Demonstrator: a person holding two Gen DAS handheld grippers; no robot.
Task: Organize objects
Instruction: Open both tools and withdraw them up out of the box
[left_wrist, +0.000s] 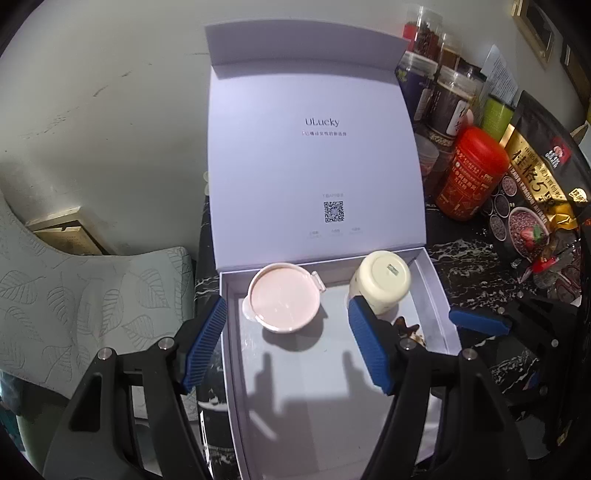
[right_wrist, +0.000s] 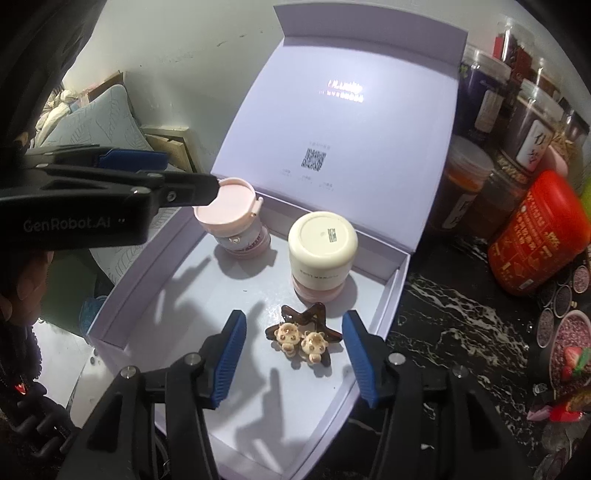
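left wrist view: left claw (left_wrist: 288, 343) stands apart, empty, above the box (left_wrist: 437, 284); pink jar (left_wrist: 283, 301) sits between and beyond its fingers. risk: a finger clips the jar or box wall.

right wrist view: right claw (right_wrist: 293, 356) apart, empty; clip (right_wrist: 301, 334) lies between the fingers, untouched. cream jar (right_wrist: 322, 254) just beyond could be toppled.

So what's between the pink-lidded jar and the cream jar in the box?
Nothing: bare box floor separates the pink-lidded jar from the cream jar, clearest in the right wrist view. The star hair clip lies nearer the camera.
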